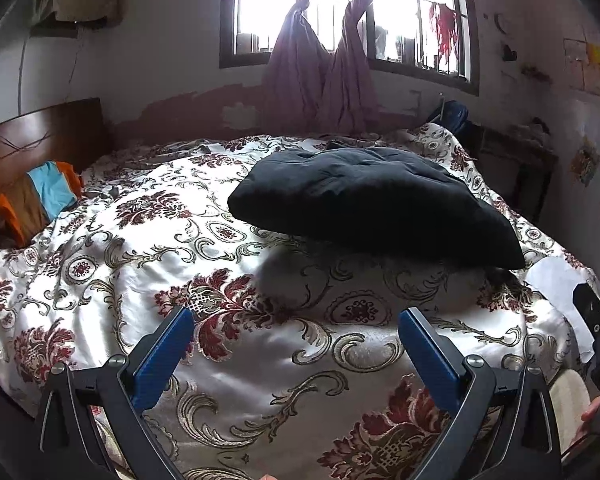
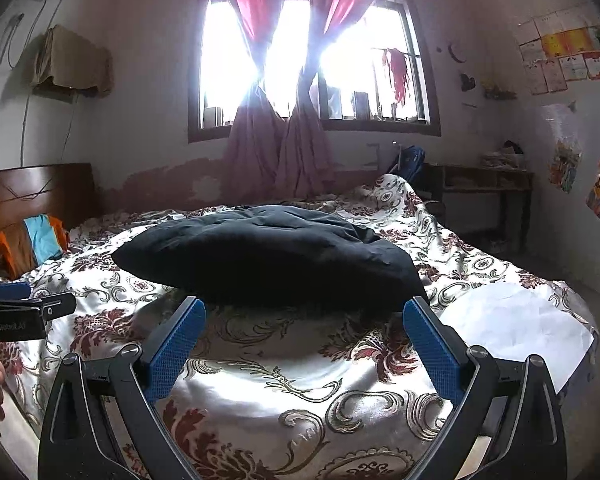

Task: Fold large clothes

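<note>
Left tool and right tool gaped wide, empty, above floral satin bedspread. We judged bulky dark padded garment folded; next, release or fresh piece.

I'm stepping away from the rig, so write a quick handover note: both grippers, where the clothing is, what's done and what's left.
Left gripper: open, holds nothing, over the bedspread short of the garment.
Right gripper: open, holds nothing, close to the garment's near edge.
Dark garment: lies in a thick bundle on the middle of the bed, neither gripper touching it. A white sheet lies to its right.
Done: it looks at least partly folded; I cannot tell how many folds.
Left: check the bundle, then finish folding or tidy it if needed.
</note>
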### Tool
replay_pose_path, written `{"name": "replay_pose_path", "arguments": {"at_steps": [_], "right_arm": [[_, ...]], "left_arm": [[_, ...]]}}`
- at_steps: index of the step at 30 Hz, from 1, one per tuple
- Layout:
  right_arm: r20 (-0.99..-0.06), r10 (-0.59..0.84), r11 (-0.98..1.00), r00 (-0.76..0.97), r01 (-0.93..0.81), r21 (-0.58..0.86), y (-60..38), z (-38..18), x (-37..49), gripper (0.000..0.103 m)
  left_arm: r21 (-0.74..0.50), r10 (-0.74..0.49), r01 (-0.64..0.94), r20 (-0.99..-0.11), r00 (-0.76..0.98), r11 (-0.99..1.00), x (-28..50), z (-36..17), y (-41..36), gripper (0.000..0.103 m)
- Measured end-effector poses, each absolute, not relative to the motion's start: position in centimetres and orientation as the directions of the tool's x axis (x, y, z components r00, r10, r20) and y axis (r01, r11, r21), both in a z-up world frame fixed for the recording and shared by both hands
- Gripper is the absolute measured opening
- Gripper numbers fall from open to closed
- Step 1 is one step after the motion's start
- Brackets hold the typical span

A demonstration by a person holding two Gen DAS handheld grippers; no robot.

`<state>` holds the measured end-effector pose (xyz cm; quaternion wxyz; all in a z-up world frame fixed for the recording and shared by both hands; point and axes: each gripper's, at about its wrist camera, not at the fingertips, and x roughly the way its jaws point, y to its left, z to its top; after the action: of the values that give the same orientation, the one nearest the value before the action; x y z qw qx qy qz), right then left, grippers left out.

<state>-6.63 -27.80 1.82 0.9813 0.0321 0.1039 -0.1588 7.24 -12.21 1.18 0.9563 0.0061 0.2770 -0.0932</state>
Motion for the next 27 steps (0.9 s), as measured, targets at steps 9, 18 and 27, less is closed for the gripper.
{"name": "replay_pose_path", "arguments": {"at_steps": [9, 18, 27], "right_arm": [[-0.217, -0.305, 0.947, 0.927, 0.319, 0.03, -27.66, 1.78, -6.62, 0.098], [-0.224, -0.309, 0.946, 0.924, 0.323, 0.028, -27.87, 1.65, -6.65, 0.098], [-0.236, -0.309, 0.945, 0.921, 0.325, 0.031, -28.25, 1.51, -6.53, 0.098]], "left_arm": [[-0.03, -0.175, 0.187, -0.529, 0.83, 0.982, 7.14, 1.2, -12.25, 0.103], [-0.025, -0.176, 0.192, -0.525, 0.833, 0.981, 7.1, 1.29, -12.13, 0.103], [-0.023, -0.18, 0.197, -0.519, 0.836, 0.98, 6.99, 1.35, -11.96, 0.103]]}}
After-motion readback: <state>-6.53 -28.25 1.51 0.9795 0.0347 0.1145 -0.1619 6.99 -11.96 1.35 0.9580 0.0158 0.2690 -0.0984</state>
